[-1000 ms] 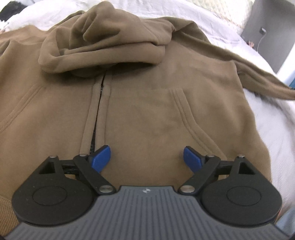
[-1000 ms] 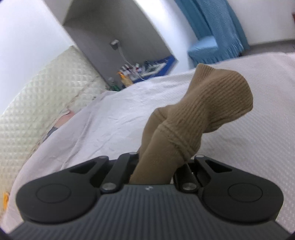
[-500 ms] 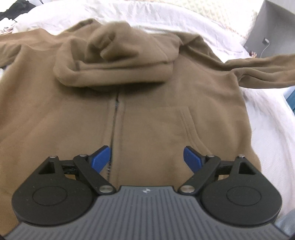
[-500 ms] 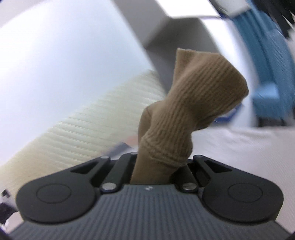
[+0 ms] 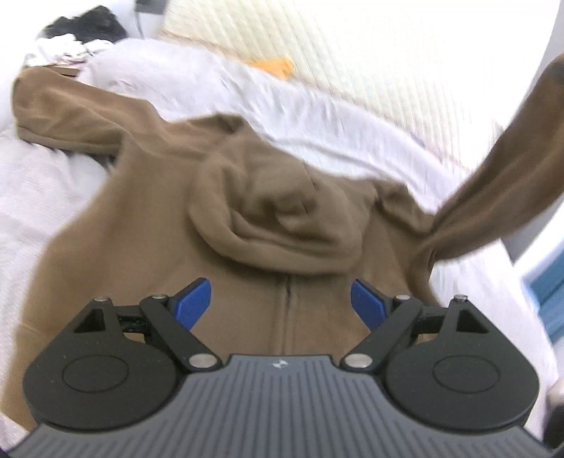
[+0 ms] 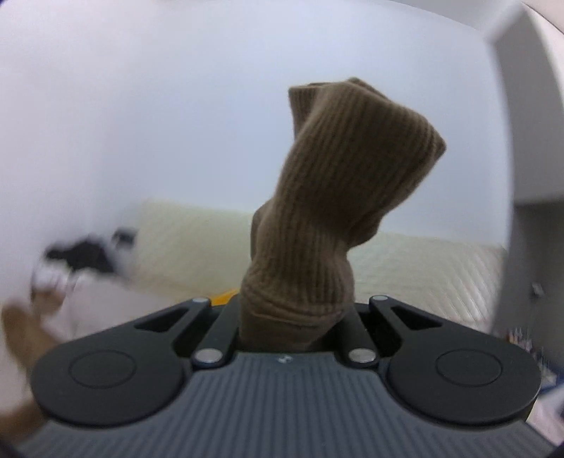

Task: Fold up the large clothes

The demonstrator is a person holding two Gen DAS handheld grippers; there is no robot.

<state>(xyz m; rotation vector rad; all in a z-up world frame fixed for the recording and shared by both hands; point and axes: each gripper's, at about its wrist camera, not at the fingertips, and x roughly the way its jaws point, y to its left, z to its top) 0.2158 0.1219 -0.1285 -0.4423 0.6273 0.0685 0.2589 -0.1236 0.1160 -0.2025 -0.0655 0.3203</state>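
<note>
A brown zip hoodie [image 5: 148,218] lies front-up on a white bed, its hood [image 5: 278,208] bunched over the chest. My left gripper [image 5: 281,303] is open with blue pads, hovering over the zipper [image 5: 288,310] below the hood. The hoodie's right sleeve [image 5: 493,183] is lifted off the bed and stretches up to the right. My right gripper [image 6: 294,317] is shut on that sleeve's ribbed cuff [image 6: 338,211], which sticks up between the fingers. The other sleeve [image 5: 67,116] lies out to the far left.
The white bed sheet [image 5: 42,183] surrounds the hoodie. A cream quilted headboard [image 5: 370,63] runs behind the bed, with an orange item [image 5: 275,67] against it. Dark and white clutter [image 5: 77,31] sits at the far left corner. A blue object [image 5: 550,303] is at the right edge.
The right gripper has swung the cuff up and to the left, lifting the sleeve higher. The left gripper has moved up the hoodie toward the hood, still open.
</note>
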